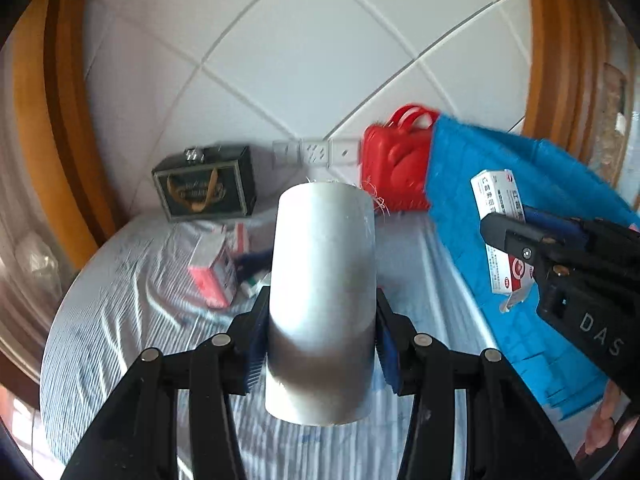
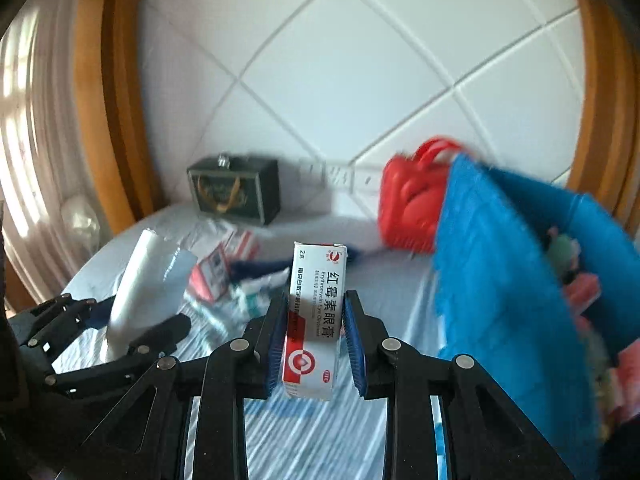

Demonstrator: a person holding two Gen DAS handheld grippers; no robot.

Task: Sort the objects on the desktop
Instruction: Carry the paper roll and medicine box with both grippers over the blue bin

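A: What does the left gripper [image 1: 320,344] hold?
B: A plain white cylinder [image 1: 322,300], upright, clamped left of the blue basket [image 1: 500,208].
A: And the right gripper [image 2: 314,334]?
B: Its fingers grip a white-and-red ointment box [image 2: 314,316] beside that basket.

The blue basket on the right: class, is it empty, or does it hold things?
Holds things. In the right wrist view, the blue basket shows pink and greenish items inside, too blurred to name.

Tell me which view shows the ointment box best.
Right wrist view: the ointment box sits centred between the right claw pads, label facing the lens and readable. The left wrist view shows it small, off to the side, partly hidden by that claw.
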